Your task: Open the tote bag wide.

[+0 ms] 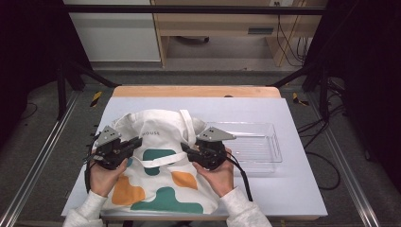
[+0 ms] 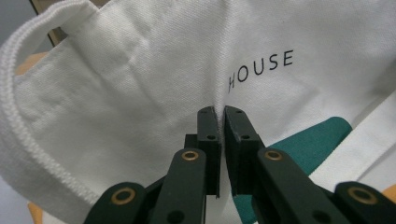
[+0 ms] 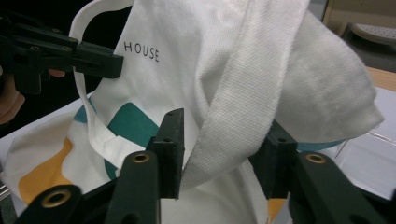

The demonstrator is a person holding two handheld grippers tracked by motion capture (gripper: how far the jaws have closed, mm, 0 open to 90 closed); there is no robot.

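A white tote bag (image 1: 163, 127) printed with "HOUSE" and teal and orange shapes lies on the white table top (image 1: 293, 189); its upper part is lifted off the surface. My left gripper (image 1: 138, 142) is at the bag's left side. In the left gripper view it (image 2: 220, 114) is shut on a pinched fold of the bag's cloth (image 2: 140, 93) just below the lettering. My right gripper (image 1: 185, 149) is at the bag's right side. In the right gripper view its jaws (image 3: 226, 122) stand apart, with a white strap (image 3: 243, 88) and loose cloth hanging between them.
A clear plastic tray (image 1: 273, 142) sits on the table just right of the bag, close behind my right hand. The table's wooden far edge (image 1: 194, 91) and black frame posts lie beyond. My left gripper (image 3: 100, 60) shows far off in the right gripper view.
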